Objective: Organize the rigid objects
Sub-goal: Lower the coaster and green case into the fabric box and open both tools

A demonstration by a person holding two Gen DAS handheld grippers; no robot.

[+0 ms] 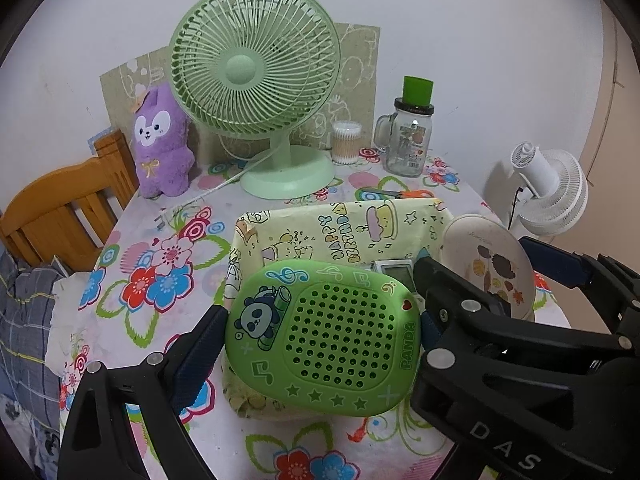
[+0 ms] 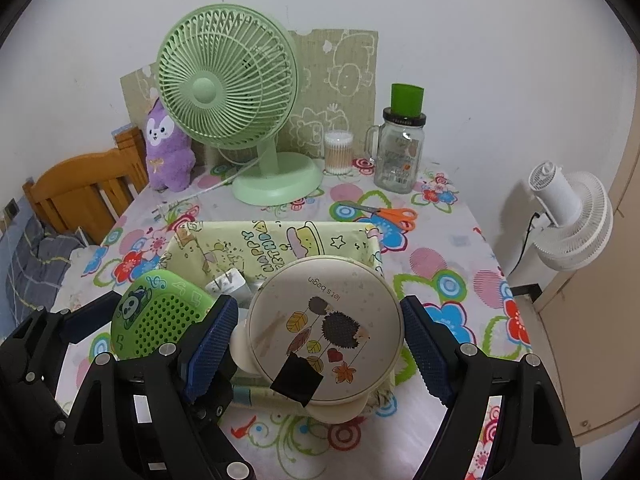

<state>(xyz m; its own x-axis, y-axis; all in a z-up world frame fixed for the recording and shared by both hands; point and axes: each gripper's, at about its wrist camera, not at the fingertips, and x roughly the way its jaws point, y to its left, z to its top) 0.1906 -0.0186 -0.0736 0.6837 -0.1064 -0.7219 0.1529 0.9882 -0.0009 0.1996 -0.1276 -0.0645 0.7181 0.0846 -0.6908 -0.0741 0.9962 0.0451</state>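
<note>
Your left gripper (image 1: 320, 336) clamps the green rubbery panda speaker (image 1: 326, 340) by its side edges, long axis across the jaws, grille facing the camera, over the yellow birthday-print fabric box (image 1: 408, 210). Your right gripper (image 2: 316, 344) brackets the round cream hedgehog-print container (image 2: 324, 328); pad contact is unclear. Free floral tablecloth (image 2: 452, 240) lies to the right.
</note>
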